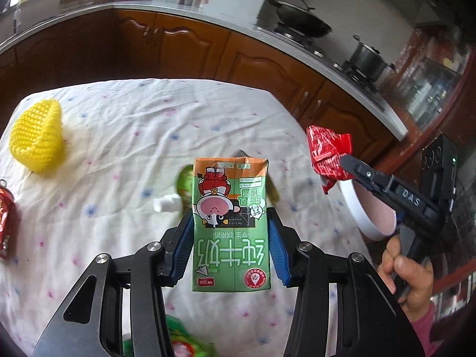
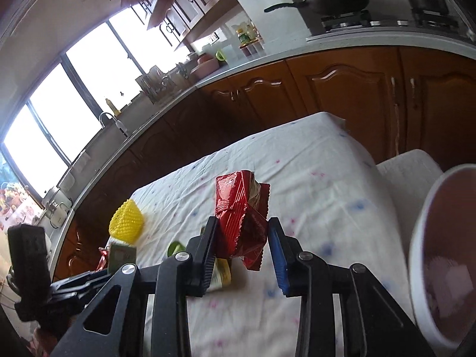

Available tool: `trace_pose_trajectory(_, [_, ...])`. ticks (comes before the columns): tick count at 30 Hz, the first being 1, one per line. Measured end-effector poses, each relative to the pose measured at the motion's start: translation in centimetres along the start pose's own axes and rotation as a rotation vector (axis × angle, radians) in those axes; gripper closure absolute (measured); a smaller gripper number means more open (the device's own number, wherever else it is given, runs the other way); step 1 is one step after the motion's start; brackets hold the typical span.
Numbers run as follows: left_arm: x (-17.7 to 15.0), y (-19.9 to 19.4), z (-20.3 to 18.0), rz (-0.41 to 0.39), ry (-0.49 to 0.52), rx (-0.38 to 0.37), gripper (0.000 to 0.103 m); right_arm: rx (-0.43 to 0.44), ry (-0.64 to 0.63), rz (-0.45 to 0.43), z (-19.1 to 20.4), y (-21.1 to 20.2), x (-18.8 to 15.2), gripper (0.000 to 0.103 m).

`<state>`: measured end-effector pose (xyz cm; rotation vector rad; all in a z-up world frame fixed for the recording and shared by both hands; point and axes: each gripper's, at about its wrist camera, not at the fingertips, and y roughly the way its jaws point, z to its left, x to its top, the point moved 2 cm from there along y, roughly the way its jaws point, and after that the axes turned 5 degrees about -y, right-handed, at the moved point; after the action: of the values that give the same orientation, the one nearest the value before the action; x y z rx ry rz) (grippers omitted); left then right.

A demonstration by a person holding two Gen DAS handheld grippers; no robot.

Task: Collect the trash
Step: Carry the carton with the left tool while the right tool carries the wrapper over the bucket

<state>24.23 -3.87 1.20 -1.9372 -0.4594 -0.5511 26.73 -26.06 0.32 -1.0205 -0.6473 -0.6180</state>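
Observation:
My left gripper (image 1: 230,217) is shut on a green milk carton (image 1: 230,226), held upside down above the table. My right gripper (image 2: 242,223) is shut on a crumpled red snack wrapper (image 2: 241,223), held in the air beside a white bin with a pink inside (image 2: 443,255). From the left wrist view the wrapper (image 1: 327,154) hangs just over the bin's rim (image 1: 357,208) at the table's right edge. A crushed red can (image 1: 7,223) lies at the left edge. A green wrapper (image 1: 178,339) lies under my left gripper.
A yellow knitted pouch (image 1: 38,136) lies at the table's far left. A green item and white scrap (image 1: 181,190) lie behind the carton. The white cloth-covered table (image 1: 148,119) ends before brown kitchen cabinets (image 1: 184,47). A wok (image 1: 300,20) and pot sit on the stove.

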Motion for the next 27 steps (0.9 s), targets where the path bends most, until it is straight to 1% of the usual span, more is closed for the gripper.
trace_pose_trajectory(12, [-2.8,0.9,-5.9,0.049,0.089,-0.082,0.058,-0.064,0.038,-0.065,-2.1,-8.4,-4.4,0.069])
trace_pose_trajectory(20, [-3.7,2.0,-9.3,0.083,0.14,-0.109,0.059,-0.119,0.087,-0.101,-4.4,-12.2,-6.5,0.069])
trace_pose_trajectory(27, [-4.0,3.0,-12.4,0.105,0.19,-0.124,0.059,-0.164,0.126,-0.126,-6.4,-14.2,-7.3,0.069])
